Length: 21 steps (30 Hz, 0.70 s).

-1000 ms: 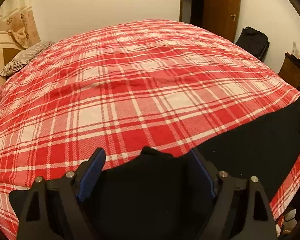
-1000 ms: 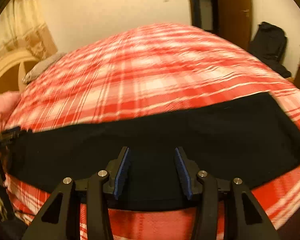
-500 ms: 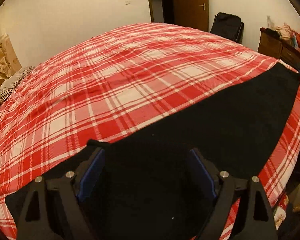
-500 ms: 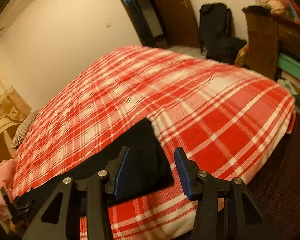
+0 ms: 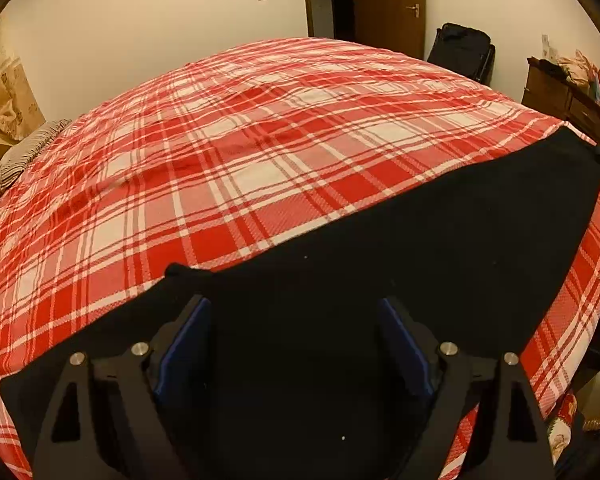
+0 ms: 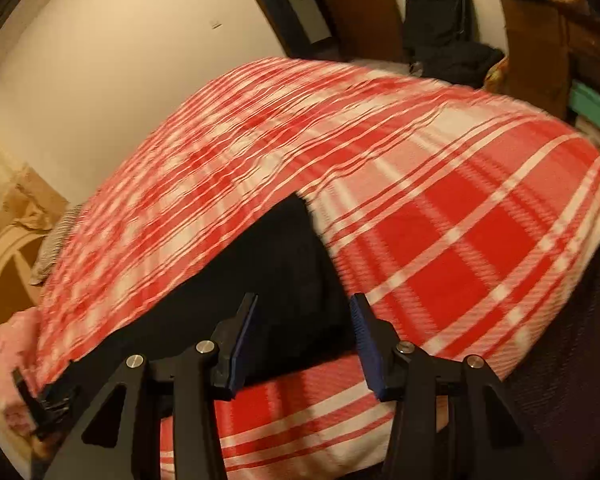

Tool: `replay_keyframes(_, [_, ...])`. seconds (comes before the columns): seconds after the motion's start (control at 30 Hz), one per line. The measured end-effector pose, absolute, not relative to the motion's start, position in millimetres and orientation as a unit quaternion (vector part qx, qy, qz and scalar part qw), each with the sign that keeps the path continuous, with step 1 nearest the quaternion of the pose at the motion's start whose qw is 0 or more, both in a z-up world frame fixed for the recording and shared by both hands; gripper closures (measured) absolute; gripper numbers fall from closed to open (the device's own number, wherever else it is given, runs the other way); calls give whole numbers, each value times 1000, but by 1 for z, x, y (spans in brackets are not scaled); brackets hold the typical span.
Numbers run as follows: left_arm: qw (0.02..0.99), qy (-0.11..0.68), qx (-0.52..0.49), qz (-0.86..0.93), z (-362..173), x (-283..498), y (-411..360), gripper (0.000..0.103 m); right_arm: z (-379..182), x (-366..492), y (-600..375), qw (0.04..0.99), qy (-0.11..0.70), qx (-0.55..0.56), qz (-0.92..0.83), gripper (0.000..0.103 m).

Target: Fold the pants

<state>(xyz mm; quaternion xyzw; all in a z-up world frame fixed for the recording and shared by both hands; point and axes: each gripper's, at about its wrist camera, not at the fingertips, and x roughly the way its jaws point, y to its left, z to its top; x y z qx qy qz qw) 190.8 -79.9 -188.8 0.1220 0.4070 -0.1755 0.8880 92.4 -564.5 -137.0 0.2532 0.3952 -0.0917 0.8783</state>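
Observation:
Black pants (image 5: 420, 240) lie flat in a long strip along the near edge of the bed. My left gripper (image 5: 294, 320) hovers over one end of them, wide open, with its blue pads (image 5: 184, 344) on either side of bare cloth. In the right wrist view the pants (image 6: 268, 272) end in a straight edge near the corner of the bed. My right gripper (image 6: 304, 304) hangs above that end with its jaws partly apart. They straddle the cloth without pressing on it. This view is blurred.
A red and white plaid blanket (image 5: 260, 140) covers the whole bed. A striped pillow (image 5: 24, 152) and a headboard (image 6: 8, 272) are at the left. A brown door (image 5: 392, 4), a black bag (image 5: 460, 52) and a wooden dresser (image 5: 560, 92) stand beyond the bed's right side.
The right gripper swept from the middle of the pants to their right end and rolled. The left gripper slid from the pants' upper edge to sit fully over the cloth.

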Motion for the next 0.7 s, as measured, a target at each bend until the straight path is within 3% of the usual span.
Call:
replay_keyframes(0.1, [888,406,120,-178,-188,188,-81,15,-143,93,-571,877,382,279,-83,56])
replay_keyframes(0.23, [888,406,115,-182,-187,186,-82,15,-150,89,-581,875,360,316,-75,76])
replay_keyframes(0.33, [888,407,111,-185,-186,184,-83,15,-151,89,-581,874,349,335,-58,83])
replay_keyframes(0.7, [888,404,97,-200,-178,175,-85,15,-119,89,-526,910,308,275,-23,88])
